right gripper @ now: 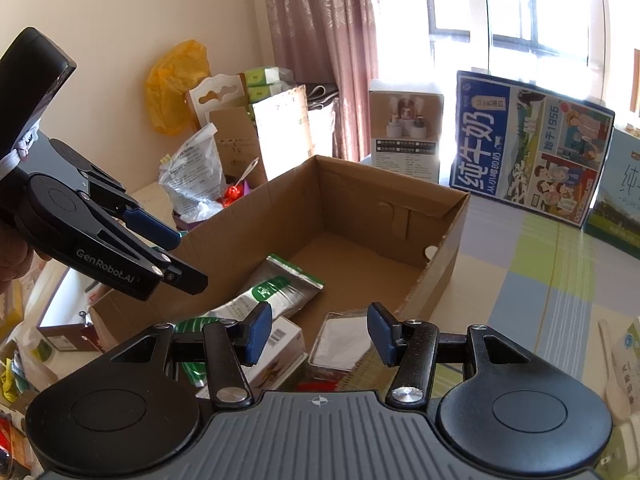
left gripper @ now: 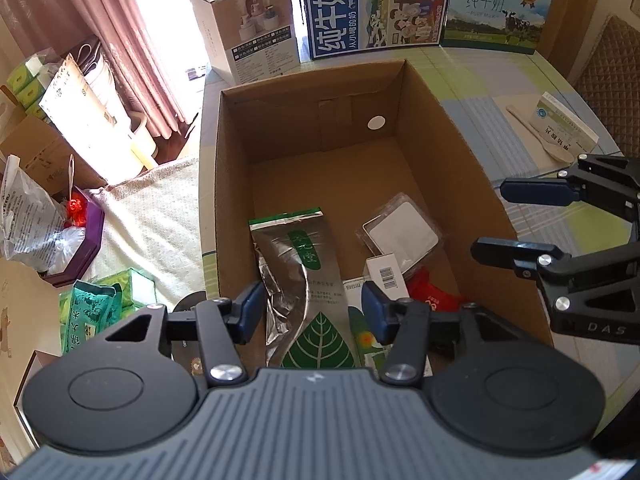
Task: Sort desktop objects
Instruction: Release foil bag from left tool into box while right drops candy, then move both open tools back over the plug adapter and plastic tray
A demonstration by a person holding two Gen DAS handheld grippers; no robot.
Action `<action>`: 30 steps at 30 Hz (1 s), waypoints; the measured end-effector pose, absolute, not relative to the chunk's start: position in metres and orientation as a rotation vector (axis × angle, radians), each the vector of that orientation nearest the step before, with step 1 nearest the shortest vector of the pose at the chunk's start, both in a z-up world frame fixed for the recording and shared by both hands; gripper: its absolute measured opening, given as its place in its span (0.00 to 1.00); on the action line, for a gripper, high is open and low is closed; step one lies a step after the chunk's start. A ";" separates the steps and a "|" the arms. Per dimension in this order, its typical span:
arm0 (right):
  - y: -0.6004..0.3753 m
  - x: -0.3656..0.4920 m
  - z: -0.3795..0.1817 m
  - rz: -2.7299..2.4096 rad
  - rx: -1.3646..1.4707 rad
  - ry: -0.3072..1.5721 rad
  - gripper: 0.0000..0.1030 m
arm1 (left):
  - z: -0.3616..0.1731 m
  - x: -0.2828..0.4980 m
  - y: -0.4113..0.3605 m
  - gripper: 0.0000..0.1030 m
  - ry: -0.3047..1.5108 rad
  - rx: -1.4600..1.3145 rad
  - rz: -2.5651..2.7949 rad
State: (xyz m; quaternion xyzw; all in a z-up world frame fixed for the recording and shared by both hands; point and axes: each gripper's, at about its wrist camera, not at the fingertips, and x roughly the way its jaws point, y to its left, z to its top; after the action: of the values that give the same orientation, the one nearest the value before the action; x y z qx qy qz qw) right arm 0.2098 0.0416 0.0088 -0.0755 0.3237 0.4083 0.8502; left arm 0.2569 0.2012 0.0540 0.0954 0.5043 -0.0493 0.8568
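Both grippers empty, jaws apart: left gripper [left gripper: 310,308] and right gripper [right gripper: 320,334] hover over the cardboard box [left gripper: 436,112], mid-frame. Remaining medicine box [left gripper: 566,128] and spoon [left gripper: 540,136] sit far right; risk: reaching across clips the box wall.

Left wrist view: close above the cardboard box [left gripper: 320,152], facing steeply down into it from its near edge. Right wrist view: beside the box's near right corner, angled shallower toward the window [right gripper: 520,8]. Shared: box interior, blue milk carton [left gripper: 372,4] behind it.
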 end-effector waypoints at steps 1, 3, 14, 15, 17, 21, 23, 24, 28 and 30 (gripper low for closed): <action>0.039 0.210 0.009 0.856 -0.158 0.681 0.49 | 0.054 0.257 0.200 0.48 1.057 0.201 -0.104; 0.032 0.211 0.009 0.849 -0.157 0.676 0.50 | 0.055 0.257 0.195 0.51 1.053 0.201 -0.109; -0.007 0.223 0.009 0.779 -0.123 0.691 0.68 | 0.056 0.257 0.166 0.67 1.035 0.219 -0.143; -0.010 0.224 0.009 0.773 -0.122 0.694 0.70 | 0.056 0.257 0.163 0.69 1.032 0.222 -0.147; -0.018 0.226 0.007 0.759 -0.117 0.700 0.73 | 0.057 0.257 0.156 0.72 1.024 0.225 -0.154; -0.035 0.230 0.005 0.723 -0.110 0.712 0.79 | 0.060 0.258 0.143 0.83 1.003 0.229 -0.167; -0.046 0.232 0.003 0.704 -0.102 0.715 0.83 | 0.061 0.259 0.135 0.86 0.995 0.227 -0.176; -0.051 0.233 0.002 0.694 -0.100 0.716 0.88 | 0.061 0.260 0.131 0.89 0.992 0.228 -0.180; -0.072 0.237 -0.002 0.657 -0.102 0.728 0.93 | 0.064 0.262 0.110 0.95 0.966 0.244 -0.197; -0.083 0.239 -0.002 0.638 -0.089 0.731 0.95 | 0.066 0.264 0.099 0.98 0.954 0.243 -0.209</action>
State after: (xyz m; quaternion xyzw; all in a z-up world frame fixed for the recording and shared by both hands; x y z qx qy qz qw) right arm 0.2393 -0.0832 -0.0025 -0.0426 0.3511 0.3067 0.8836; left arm 0.2642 0.0991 0.0658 0.1165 0.4570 -0.1002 0.8761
